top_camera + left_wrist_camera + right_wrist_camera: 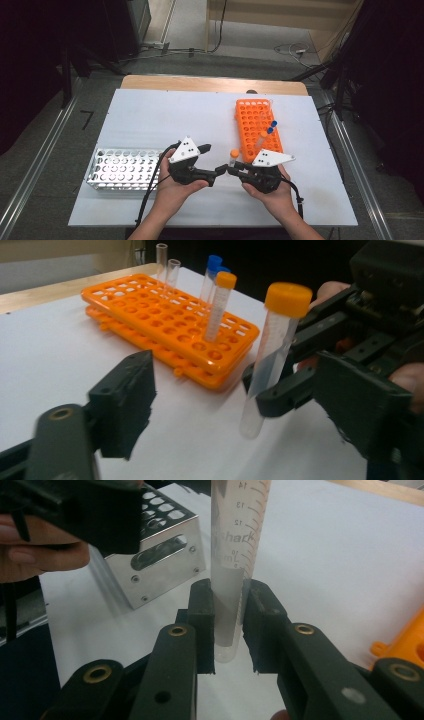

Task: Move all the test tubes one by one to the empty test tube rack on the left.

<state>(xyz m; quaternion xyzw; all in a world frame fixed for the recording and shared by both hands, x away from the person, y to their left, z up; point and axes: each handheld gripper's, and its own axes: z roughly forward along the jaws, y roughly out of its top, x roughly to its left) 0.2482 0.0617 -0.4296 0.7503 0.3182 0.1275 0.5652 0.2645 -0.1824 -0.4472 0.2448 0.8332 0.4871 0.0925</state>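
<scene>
The left gripper (216, 172) stood with jaws apart around the orange-capped tube (272, 357), apparently not touching it. The right gripper (229, 625) pinched the tube's lower end upright above the table (150, 120), between the metal rack (122, 169) and the orange rack (255, 125).

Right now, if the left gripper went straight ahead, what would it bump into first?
Probably the orange-capped tube that the right gripper holds upright: it stands just ahead, between the left gripper's open jaws. Depth is hard to judge.

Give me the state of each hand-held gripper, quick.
Left hand-held gripper: open, jaws either side of the orange-capped tube, not pressing it.
Right hand-held gripper: shut on the orange-capped tube.
</scene>
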